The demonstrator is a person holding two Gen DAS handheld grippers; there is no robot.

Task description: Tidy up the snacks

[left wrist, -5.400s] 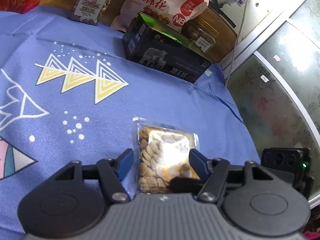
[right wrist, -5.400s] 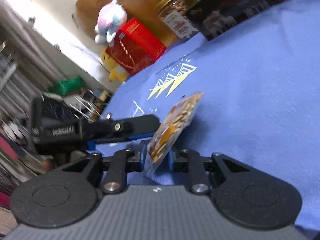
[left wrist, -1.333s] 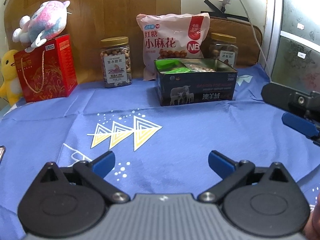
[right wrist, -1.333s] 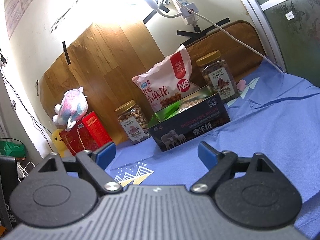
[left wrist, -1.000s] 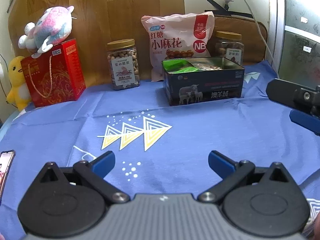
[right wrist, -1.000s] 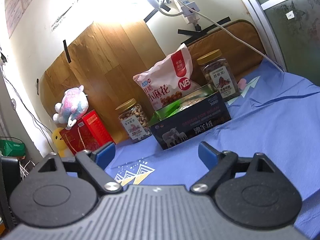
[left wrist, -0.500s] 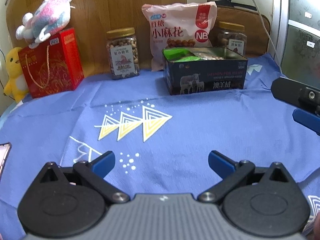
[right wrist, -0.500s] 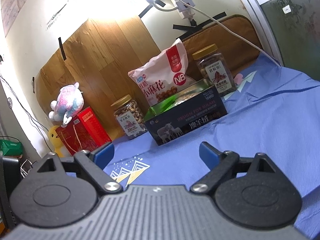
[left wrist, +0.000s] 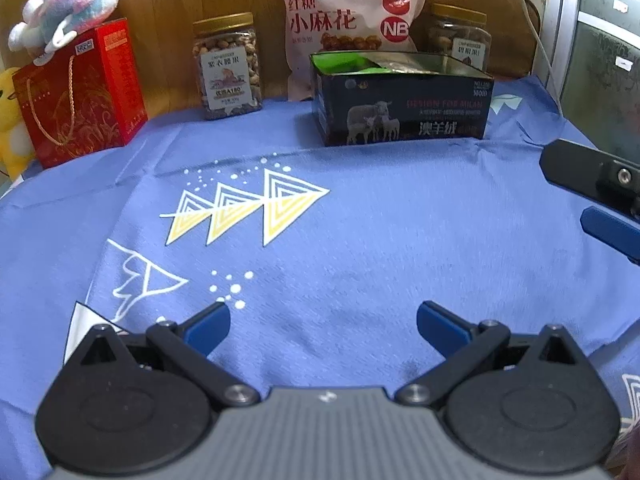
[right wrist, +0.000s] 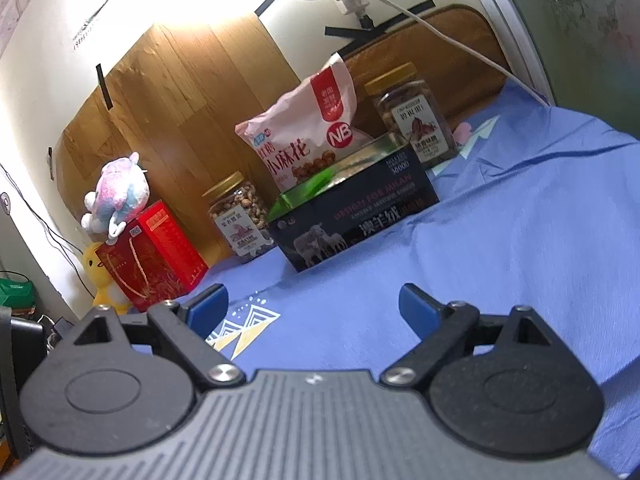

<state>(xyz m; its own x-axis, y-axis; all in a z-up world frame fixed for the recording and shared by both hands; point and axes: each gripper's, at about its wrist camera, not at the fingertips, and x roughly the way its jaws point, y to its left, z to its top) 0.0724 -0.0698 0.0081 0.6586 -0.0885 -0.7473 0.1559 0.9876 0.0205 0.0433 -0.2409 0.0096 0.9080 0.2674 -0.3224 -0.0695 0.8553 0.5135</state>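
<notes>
A dark open tin box [left wrist: 404, 112] [right wrist: 356, 216] with a sheep picture stands at the back of the blue cloth, with small snack packets inside, one of them green. Behind it leans a pink snack bag [left wrist: 348, 20] [right wrist: 308, 148], with a nut jar [left wrist: 228, 68] [right wrist: 240, 216] to its left and a second jar [left wrist: 460, 36] [right wrist: 412, 116] to its right. My left gripper [left wrist: 323, 326] hangs open over bare cloth near the front, holding nothing. My right gripper [right wrist: 314, 306] is open and empty too; it shows at the right edge of the left wrist view [left wrist: 600, 204].
A red gift box [left wrist: 80, 88] [right wrist: 152, 256] with a plush toy [left wrist: 68, 0] on top stands at the back left, a yellow plush duck [right wrist: 100, 280] beside it. A wooden board [right wrist: 180, 120] backs the table. A white cable [right wrist: 460, 44] hangs at the right.
Five seconds ago the right gripper held a nut packet and another lay between my left fingers; now both are open and empty. Over the last second the left view has tilted down slightly.
</notes>
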